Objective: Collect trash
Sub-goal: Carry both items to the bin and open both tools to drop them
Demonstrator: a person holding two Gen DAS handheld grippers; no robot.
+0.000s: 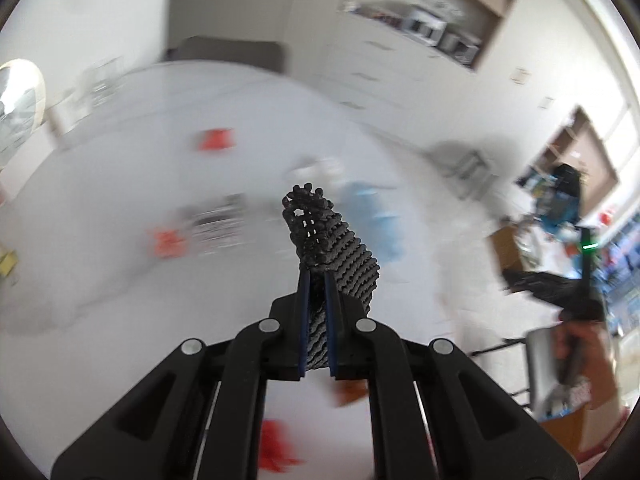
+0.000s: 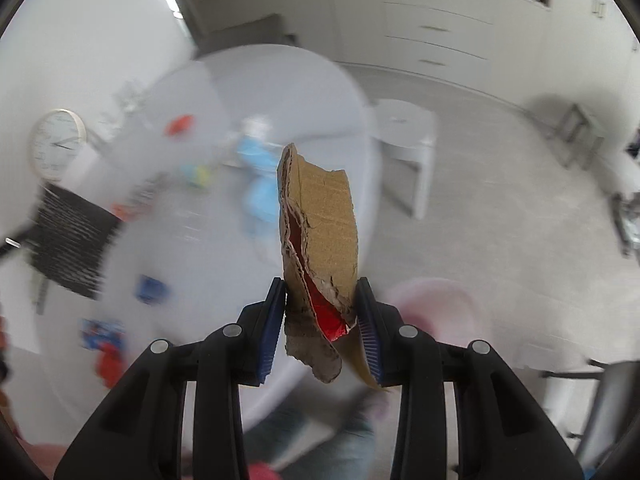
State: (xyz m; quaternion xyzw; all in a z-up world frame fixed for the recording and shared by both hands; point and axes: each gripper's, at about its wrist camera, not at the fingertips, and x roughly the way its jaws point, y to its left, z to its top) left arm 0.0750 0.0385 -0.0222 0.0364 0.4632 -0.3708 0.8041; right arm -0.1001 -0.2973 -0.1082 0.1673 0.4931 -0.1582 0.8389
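White round desk [image 1: 120, 200], seen from above in both wrist views and blurred by motion; it carries scattered litter. Beyond it stand pale cabinets with drawers [image 2: 436, 28], and a white stool [image 2: 404, 140] sits on the grey floor just beside the desk's edge. A round wall clock [image 2: 58, 144] shows at the left of the right wrist view.

Litter on the desk: a crumpled light-blue piece [image 1: 370, 220] near the middle, a red wrapper [image 1: 214, 140] farther back, an orange-red scrap [image 1: 168, 242] beside a grey printed packet [image 1: 218, 226], and a blue packet [image 2: 151, 289] nearer the front edge. Details of each are too blurred to tell.

Right tool [image 2: 322, 318]: jaws partly apart, blue pads pressing both sides of a torn piece of brown corrugated cardboard [image 2: 324, 216] with a red inner face, which stands upright above the desk's edge.

Left tool [image 1: 317, 300]: jaws drawn narrow, clamped on a strip of black foam mesh [image 1: 332, 248] that projects forward and bends to the right, lifted clear of the desk.

A person's hand [image 1: 580, 344] at the right margin of the left wrist view grips the other tool's handle.
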